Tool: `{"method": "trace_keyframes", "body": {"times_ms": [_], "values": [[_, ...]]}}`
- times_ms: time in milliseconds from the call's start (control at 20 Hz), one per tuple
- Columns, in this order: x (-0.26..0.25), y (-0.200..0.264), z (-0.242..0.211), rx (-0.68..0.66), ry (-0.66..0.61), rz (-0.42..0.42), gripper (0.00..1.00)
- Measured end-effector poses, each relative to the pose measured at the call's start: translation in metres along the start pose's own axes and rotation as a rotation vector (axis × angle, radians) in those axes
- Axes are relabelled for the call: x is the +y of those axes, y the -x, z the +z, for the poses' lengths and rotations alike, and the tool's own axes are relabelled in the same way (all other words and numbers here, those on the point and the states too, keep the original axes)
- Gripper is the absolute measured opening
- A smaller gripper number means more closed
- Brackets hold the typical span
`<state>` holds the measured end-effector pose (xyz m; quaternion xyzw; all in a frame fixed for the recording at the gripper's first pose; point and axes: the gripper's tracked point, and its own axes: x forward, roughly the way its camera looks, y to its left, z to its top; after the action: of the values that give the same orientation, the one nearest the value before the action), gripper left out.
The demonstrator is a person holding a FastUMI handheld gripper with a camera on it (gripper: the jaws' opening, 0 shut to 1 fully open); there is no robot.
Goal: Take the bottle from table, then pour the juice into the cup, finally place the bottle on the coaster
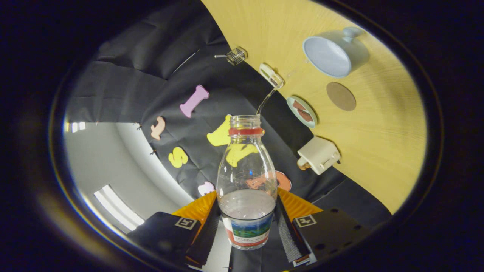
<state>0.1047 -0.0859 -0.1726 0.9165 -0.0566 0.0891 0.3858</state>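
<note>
Jaws clamped on the clear juice bottle (pixel 246 181) — uncapped, tilted; pale blue cup (pixel 334 53) and round coaster (pixel 341 96) beyond it on the bench (pixel 378 151).

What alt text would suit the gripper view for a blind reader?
The tool is shut on a clear plastic bottle with a red neck ring, uncapped and tilted. Beyond it on the yellow wooden table lie a pale blue cup and a round brown coaster.
</note>
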Motion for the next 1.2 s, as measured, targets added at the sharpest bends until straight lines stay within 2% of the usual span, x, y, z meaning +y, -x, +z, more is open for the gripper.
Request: {"method": "trace_keyframes", "body": {"times_ms": [100,450,600,800,900,1000,1200], "values": [[0.002,0.001,0.007,-0.007,-0.046,0.014,0.78],[-0.033,0.005,0.036,-0.025,-0.086,-0.061,0.78],[-0.052,0.009,0.047,-0.037,-0.086,-0.086,0.79],[-0.055,0.011,0.036,-0.022,-0.046,-0.099,0.79],[-0.052,0.012,0.018,0.019,0.048,-0.112,0.79],[-0.051,0.016,-0.001,0.063,0.204,-0.141,0.79],[-0.051,0.018,-0.035,0.176,0.646,-0.195,0.79]]}}
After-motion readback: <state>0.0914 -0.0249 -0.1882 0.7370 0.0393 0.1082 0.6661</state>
